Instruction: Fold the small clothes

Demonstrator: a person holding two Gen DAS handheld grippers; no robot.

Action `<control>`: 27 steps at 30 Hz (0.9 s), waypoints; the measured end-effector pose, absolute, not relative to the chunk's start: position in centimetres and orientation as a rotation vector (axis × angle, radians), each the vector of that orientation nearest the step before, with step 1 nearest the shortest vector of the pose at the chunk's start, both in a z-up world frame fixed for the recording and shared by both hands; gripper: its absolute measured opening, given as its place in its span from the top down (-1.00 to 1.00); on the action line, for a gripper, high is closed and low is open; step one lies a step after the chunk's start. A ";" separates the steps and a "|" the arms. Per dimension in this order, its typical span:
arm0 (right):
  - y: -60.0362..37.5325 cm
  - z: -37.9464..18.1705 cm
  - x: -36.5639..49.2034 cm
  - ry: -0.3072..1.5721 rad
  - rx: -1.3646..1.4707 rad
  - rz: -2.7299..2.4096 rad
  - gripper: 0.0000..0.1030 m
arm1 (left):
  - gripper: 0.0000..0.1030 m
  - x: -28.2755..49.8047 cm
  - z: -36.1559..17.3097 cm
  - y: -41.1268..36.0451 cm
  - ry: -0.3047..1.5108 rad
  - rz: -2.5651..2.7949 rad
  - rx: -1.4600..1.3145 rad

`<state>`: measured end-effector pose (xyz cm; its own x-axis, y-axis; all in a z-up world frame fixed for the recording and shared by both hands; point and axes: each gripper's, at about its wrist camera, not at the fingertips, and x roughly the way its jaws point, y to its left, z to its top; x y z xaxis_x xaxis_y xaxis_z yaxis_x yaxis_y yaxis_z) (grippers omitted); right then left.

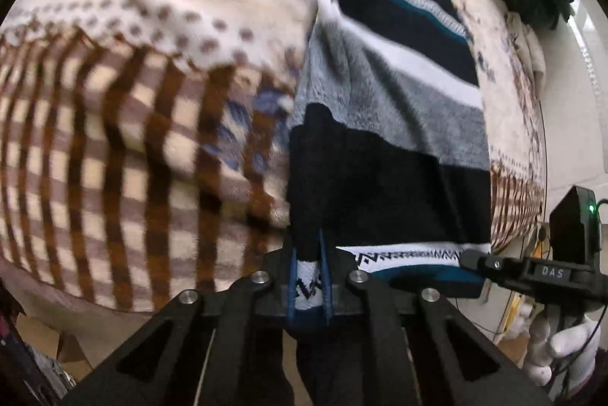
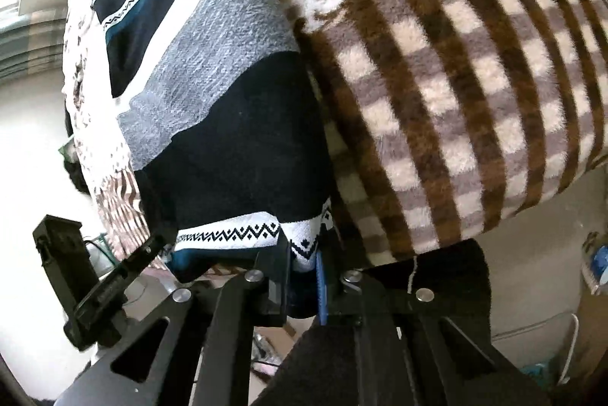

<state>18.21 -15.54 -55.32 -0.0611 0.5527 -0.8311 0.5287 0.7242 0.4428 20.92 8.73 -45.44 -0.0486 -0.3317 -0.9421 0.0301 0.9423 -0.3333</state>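
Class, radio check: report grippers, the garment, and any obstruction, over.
Left gripper shut on striped sweater hem. Right gripper shut on same hem, other corner. Sweater lies on plaid fleece blanket. Nothing in the way.

We are seeing the checked blanket (image 1: 114,147) blurring left of the striped garment (image 1: 387,124), whose hem is disappearing behind both grippers' fingers.
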 end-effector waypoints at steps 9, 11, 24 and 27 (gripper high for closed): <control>-14.6 -53.9 17.4 1.716 0.808 0.008 0.80 | 0.83 20.3 -49.3 9.9 1.659 -0.283 -0.191; -14.3 -55.0 17.7 1.745 0.770 -0.017 0.80 | 0.82 20.2 -49.5 9.6 1.660 -0.286 -0.181; -17.7 -55.8 18.4 1.679 0.851 0.081 0.05 | -0.37 20.6 -49.6 12.8 1.595 -0.368 -0.462; -18.3 -58.0 18.2 1.690 0.925 0.092 0.05 | -0.37 20.5 -50.4 12.2 1.603 -0.380 -0.457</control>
<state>18.24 -18.28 -57.98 -0.0393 0.6121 -0.7898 0.5230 0.6861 0.5057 20.50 12.19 -50.44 -0.0572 -0.5056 -0.8609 -0.0651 0.8624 -0.5021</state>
